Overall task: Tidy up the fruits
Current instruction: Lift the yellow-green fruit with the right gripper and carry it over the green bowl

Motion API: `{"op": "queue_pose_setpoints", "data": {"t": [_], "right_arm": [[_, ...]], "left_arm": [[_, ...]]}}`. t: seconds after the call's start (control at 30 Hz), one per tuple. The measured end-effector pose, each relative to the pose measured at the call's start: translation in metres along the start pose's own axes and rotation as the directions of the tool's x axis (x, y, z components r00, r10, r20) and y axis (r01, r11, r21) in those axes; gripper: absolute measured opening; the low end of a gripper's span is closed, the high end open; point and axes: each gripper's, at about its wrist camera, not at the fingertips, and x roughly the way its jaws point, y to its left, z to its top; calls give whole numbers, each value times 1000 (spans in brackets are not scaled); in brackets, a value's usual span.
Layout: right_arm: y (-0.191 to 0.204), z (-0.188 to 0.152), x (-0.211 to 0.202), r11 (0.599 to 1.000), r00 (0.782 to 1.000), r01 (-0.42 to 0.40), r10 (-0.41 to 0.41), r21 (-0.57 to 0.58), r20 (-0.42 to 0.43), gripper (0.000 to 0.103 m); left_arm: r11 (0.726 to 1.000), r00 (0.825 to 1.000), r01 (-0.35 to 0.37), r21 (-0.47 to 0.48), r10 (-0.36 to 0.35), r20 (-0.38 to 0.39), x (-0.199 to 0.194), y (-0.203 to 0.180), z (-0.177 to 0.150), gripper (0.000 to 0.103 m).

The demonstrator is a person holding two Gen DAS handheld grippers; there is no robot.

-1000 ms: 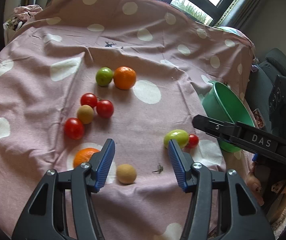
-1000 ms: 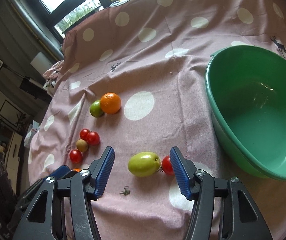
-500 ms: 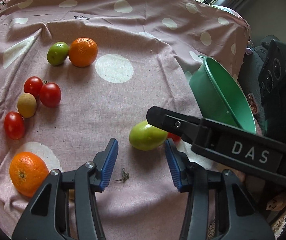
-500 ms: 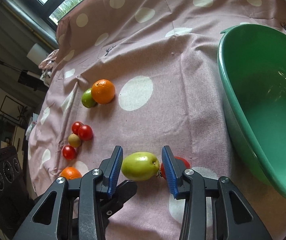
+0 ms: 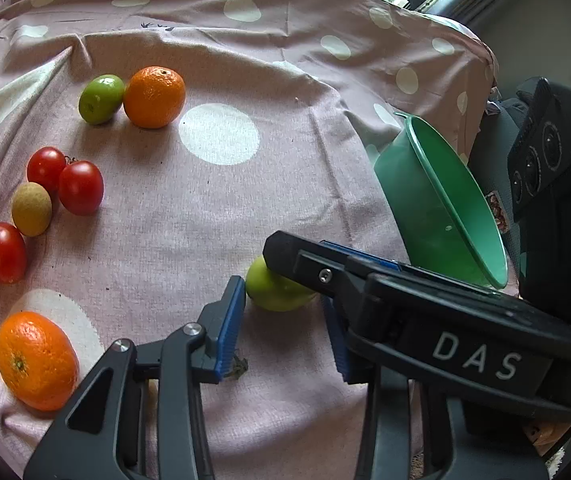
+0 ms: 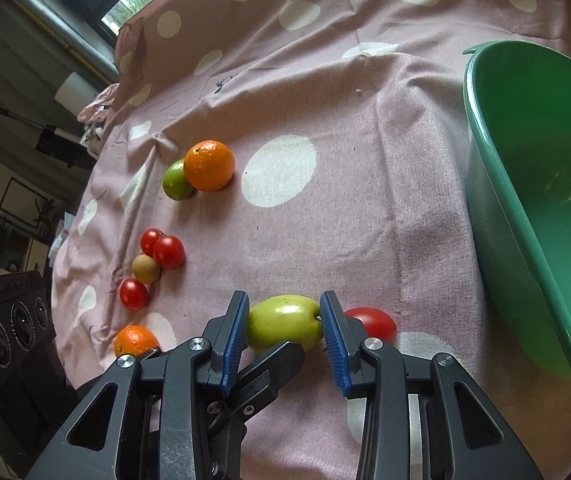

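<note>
1. Polka-dot cloth (image 6: pixel 365 208): pink, covers the table.
2. Green basin (image 6: pixel 533 216): on the cloth's right side.
3. Right gripper (image 6: pixel 285 322): jaws closing, both pads touching the green apple (image 6: pixel 281 320).
4. Left gripper (image 5: pixel 281 312): jaws closing; the same apple lies at its fingertips, contact unclear.
5. Red tomato (image 6: pixel 373 322): just right of the apple.

Cloth (image 5: pixel 213 216) is a matt woven pink fabric with white dots, creased up toward 12 o'clock. The green bowl (image 6: pixel 533 184) over at 3 o'clock looks like smooth plastic with a soft sheen. Tomatoes (image 5: pixel 80 187) at 9 o'clock are glossy and slick, while the oranges (image 5: pixel 154 97) have that dimpled peel. The green fruit (image 6: pixel 283 322) is waxy-smooth. The fingers (image 6: pixel 234 330) have ribbed blue pads on matt black plastic, with shiny metal screws.
</note>
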Motion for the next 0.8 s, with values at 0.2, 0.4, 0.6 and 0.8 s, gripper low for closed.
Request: {"op": "queue_pose_setpoints", "data": {"t": [0.2, 0.4, 0.6, 0.8], "right_arm": [[0, -2, -2, 1000, 1000, -18, 18, 2, 3, 40], [10, -4, -16, 999, 999, -28, 30, -31, 45, 40], [18, -4, -37, 997, 993, -50, 56, -54, 100, 40], [22, -4, -63, 995, 983, -55, 68, -79, 168, 40]], "left_arm": [[999, 999, -45, 27, 45, 26, -6, -5, -2, 39], [996, 995, -67, 57, 63, 71, -21, -14, -2, 39], [992, 989, -85, 97, 72, 127, -38, -30, 2, 39], [984, 981, -99, 145, 72, 177, -52, -51, 5, 39]]}}
